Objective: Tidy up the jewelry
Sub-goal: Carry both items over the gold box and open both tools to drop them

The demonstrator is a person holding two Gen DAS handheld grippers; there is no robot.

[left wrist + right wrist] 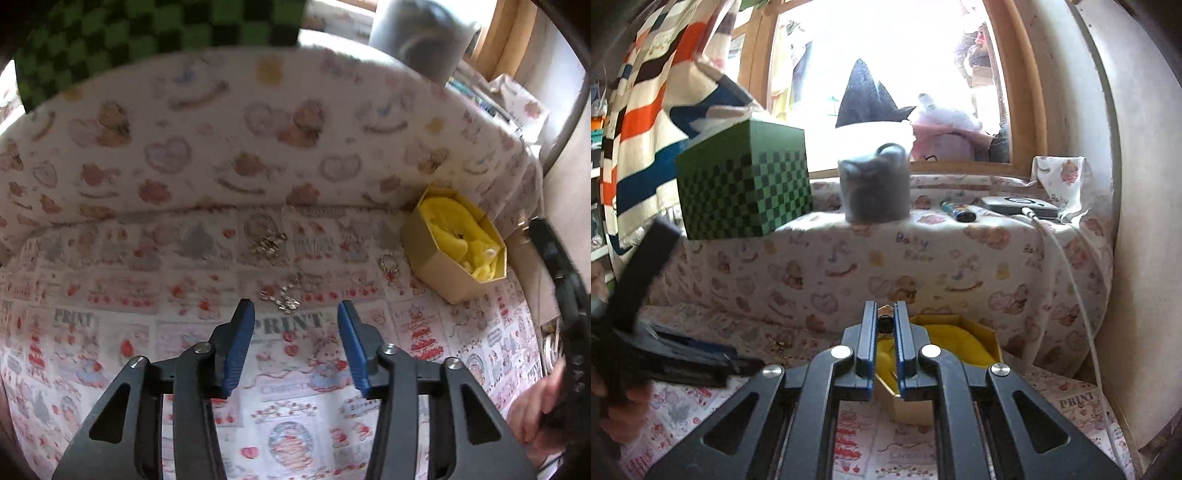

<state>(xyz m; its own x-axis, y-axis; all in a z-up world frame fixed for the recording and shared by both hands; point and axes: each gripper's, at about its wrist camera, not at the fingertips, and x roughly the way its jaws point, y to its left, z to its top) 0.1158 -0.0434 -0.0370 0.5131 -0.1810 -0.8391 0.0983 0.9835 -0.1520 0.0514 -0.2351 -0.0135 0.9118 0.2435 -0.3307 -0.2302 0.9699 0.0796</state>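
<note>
Here, the left gripper (295,314) is held half open over the printed cloth (110,369), nothing between its blue pads, with a chain (282,295) lying just ahead and more jewelry (267,243) beyond. The right gripper (885,314) is pinched on a small dark piece (885,320), raised above the yellow-lined box (975,332).

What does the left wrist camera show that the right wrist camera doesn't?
Only the left wrist view: silver chains and a small bracelet lying loose on the printed cloth, ahead of the open left tool.

Only the right wrist view: the right tool shut on a small ring, and a window.

Both: yellow-lined box, green checkered box, grey pot.
</note>
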